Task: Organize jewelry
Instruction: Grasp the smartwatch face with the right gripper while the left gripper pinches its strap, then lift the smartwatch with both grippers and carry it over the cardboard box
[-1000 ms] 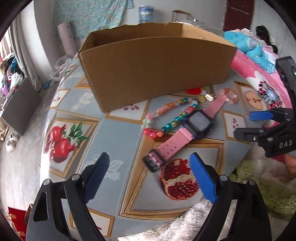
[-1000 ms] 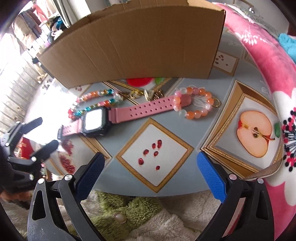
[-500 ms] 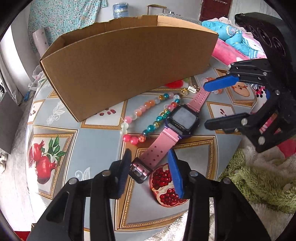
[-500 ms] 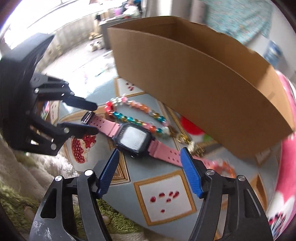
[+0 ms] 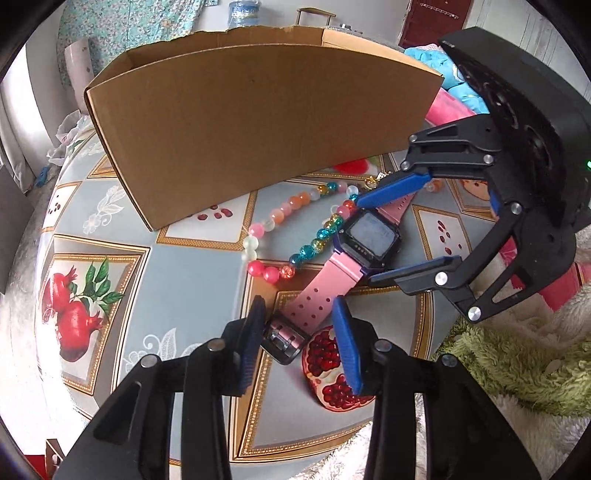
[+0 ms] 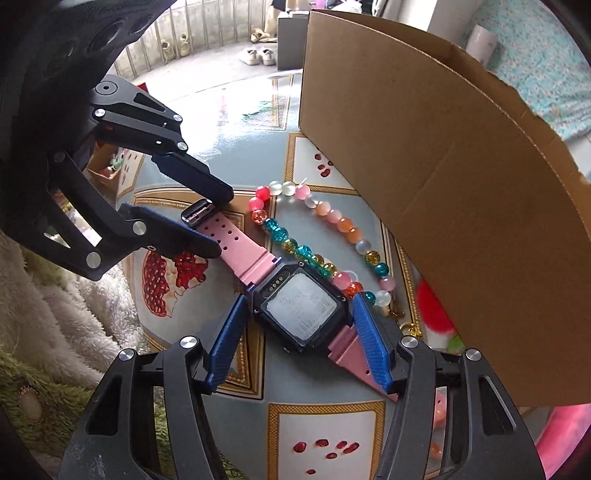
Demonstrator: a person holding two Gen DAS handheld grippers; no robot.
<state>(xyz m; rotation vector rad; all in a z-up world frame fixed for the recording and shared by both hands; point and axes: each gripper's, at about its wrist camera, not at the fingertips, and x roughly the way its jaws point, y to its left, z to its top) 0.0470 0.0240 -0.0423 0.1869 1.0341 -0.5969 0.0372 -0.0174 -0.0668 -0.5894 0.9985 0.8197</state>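
**A:** Start nearest. What do the tongs have?

**B:** The left gripper (image 5: 297, 314) has just been closing. Its blue pads are clenched across the black buckle end of the pink-strapped digital watch with the dark square case (image 5: 371, 236). The right gripper (image 6: 299, 306) has also just been closing, but it is not clenched yet. Its pads stand on either side of the case, and a sliver of gap shows on one side.

**A:** And where is the watch?

**B:** It lies flat and slantwise by the near edge of the table with the grey pomegranate-print cloth (image 5: 166, 288), the buckle nearest that edge.

**A:** What is behind it?

**B:** A loop of round glass beads in pink, orange, teal and gold (image 5: 280, 214) lies against the far side of the watch and touches the case. Beyond that stands a brown open-topped cardboard box (image 5: 258, 122), towards the far edge.

**A:** Do the views differ?

**B:** Only the right wrist view shows the watch face squarely and the small gold clasp (image 6: 410, 328) at the end of the beads. It also shows white shoes (image 6: 258, 55) on the floor by a railing. Only the left shows a blue water jug (image 5: 242, 11) and a dark red door (image 5: 428, 22).

**A:** Counts?

**B:** One watch, one box, two grippers and one full bead loop. A few blurred orange beads (image 6: 439, 410) lie past the strap, and I can't tell what they belong to.
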